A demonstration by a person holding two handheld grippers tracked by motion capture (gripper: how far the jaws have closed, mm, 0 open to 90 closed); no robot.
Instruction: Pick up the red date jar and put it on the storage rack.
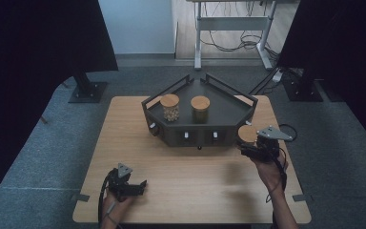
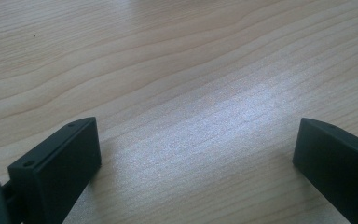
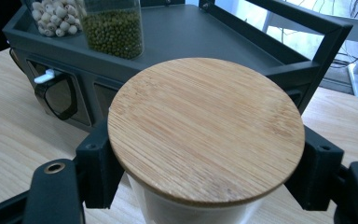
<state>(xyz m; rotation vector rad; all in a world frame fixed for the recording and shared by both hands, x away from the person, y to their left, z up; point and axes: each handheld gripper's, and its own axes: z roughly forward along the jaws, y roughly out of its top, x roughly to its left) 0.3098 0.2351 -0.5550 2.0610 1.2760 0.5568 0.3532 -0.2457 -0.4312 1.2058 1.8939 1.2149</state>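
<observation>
One jar with a bamboo lid (image 3: 206, 129) is clamped by the right gripper (image 1: 256, 145) at 3 o'clock of the table (image 1: 195, 191) — just beside the black tray (image 1: 228, 112), left gripper (image 1: 128, 187) held wide open over bare wood at 7 o'clock.

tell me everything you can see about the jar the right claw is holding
The jar has a round, flat lid of pale bamboo-like wood with fine straight grain, and a clear, glass-like body with something whitish inside; the contents cannot be identified. It stands upright, lid on, at the right front corner of the dark tray rack, over the wooden table. The right claw grips it just under the lid, one black jaw on each side of the body. Whether its base rests on the table cannot be seen.
</observation>
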